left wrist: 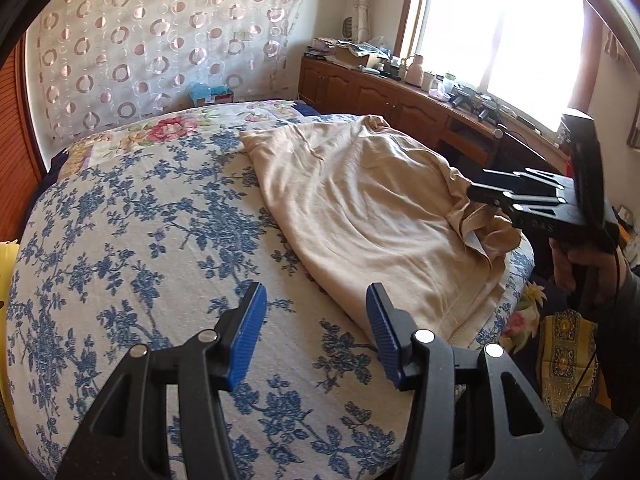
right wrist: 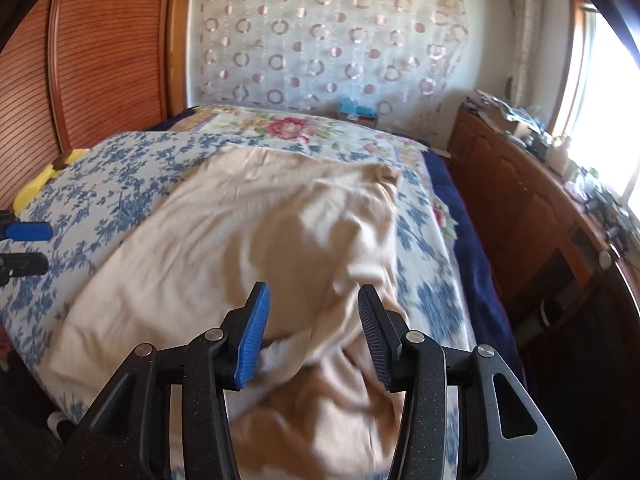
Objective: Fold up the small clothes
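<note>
Beige garment (left wrist: 360, 216) on blue-floral white bedspread (left wrist: 140, 240), seemingly.

Daylight enters through a blown-out window (left wrist: 500, 40) up and right of the left claw (left wrist: 316, 332). Fisheye bending darkens the corners. Beige cloth (right wrist: 280, 240) ahead of the right claw (right wrist: 312, 336) is motion-blurred (left view sharp).

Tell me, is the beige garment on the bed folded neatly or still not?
Not neatly folded. The beige garment lies loosely on the bedspread, wrinkled, its corner by the right gripper bunched up.
</note>
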The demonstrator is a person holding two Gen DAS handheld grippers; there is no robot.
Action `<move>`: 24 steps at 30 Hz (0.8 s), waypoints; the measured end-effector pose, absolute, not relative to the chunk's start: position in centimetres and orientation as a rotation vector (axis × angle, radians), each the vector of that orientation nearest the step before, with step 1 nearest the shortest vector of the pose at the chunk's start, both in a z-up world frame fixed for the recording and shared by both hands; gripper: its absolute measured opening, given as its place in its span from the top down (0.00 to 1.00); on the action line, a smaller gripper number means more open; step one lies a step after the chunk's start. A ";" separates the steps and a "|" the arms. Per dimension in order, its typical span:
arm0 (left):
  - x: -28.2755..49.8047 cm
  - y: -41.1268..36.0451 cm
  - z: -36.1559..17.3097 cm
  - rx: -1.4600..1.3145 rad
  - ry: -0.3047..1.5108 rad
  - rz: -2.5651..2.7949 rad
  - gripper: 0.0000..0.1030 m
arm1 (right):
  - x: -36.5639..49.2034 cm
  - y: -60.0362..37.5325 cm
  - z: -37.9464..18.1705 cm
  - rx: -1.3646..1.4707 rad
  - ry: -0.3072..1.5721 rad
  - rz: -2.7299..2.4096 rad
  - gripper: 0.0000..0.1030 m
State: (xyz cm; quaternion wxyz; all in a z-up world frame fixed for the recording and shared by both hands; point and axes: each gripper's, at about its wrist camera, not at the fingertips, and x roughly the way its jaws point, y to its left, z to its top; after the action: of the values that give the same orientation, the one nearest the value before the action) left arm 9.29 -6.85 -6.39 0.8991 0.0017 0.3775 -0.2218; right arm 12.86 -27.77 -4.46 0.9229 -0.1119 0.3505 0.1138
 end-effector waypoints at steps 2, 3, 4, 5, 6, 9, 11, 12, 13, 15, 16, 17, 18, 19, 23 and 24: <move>9.2 -7.3 -6.5 0.010 0.784 -0.469 0.51 | 11.8 -28.2 -4.5 -0.219 0.723 0.237 0.53; 9.1 -7.5 -6.6 0.010 0.784 -0.471 0.51 | 11.2 -28.4 -4.4 -0.211 0.722 0.242 0.53; 9.1 -7.7 -6.7 0.010 0.786 -0.475 0.51 | 10.8 -28.4 -4.4 -0.201 0.721 0.247 0.53; 9.1 -7.8 -6.7 0.010 0.788 -0.478 0.51 | 10.3 -28.5 -4.2 -0.182 0.718 0.254 0.53; 9.1 -7.9 -6.8 0.011 0.790 -0.480 0.51 | 10.0 -28.5 -4.2 -0.163 0.716 0.265 0.53; 9.0 -8.3 -6.9 0.015 0.792 -0.486 0.51 | 9.8 -28.1 -4.1 -0.133 0.720 0.295 0.53; 9.0 -8.3 -6.8 0.016 0.792 -0.488 0.51 | 10.0 -27.6 -4.6 -0.139 0.723 0.287 0.53; 8.9 -8.4 -6.8 0.017 0.791 -0.489 0.51 | 10.4 -27.4 -4.8 -0.147 0.728 0.275 0.53; 8.9 -8.4 -6.9 0.017 0.792 -0.489 0.51 | 10.7 -27.3 -5.1 -0.156 0.734 0.264 0.53; 8.9 -8.4 -6.9 0.016 0.795 -0.489 0.51 | 11.3 -27.5 -5.7 -0.165 0.751 0.241 0.53; 8.9 -8.4 -7.0 0.016 0.796 -0.489 0.51 | 11.5 -27.8 -5.9 -0.166 0.760 0.228 0.54; 8.8 -8.4 -7.0 0.013 0.797 -0.491 0.51 | 11.7 -28.1 -6.1 -0.163 0.769 0.222 0.66; 8.8 -8.4 -7.1 0.013 0.799 -0.492 0.51 | 11.6 -28.4 -6.2 -0.157 0.775 0.228 0.74; 8.8 -8.5 -7.1 0.013 0.800 -0.493 0.51 | 11.5 -28.8 -6.2 -0.150 0.780 0.240 0.88; 8.7 -8.7 -7.2 0.013 0.803 -0.498 0.51 | 10.0 -30.8 -5.1 -0.135 0.729 0.230 0.97; 8.7 -8.8 -7.2 0.015 0.802 -0.500 0.51 | 9.7 -31.4 -4.8 -0.130 0.722 0.217 0.97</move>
State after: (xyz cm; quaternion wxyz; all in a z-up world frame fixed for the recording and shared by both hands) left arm 8.73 -8.85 -7.24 0.8903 0.0070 0.3864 -0.2410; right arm 9.66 -31.38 -4.75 0.9277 -0.0636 0.3524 0.1058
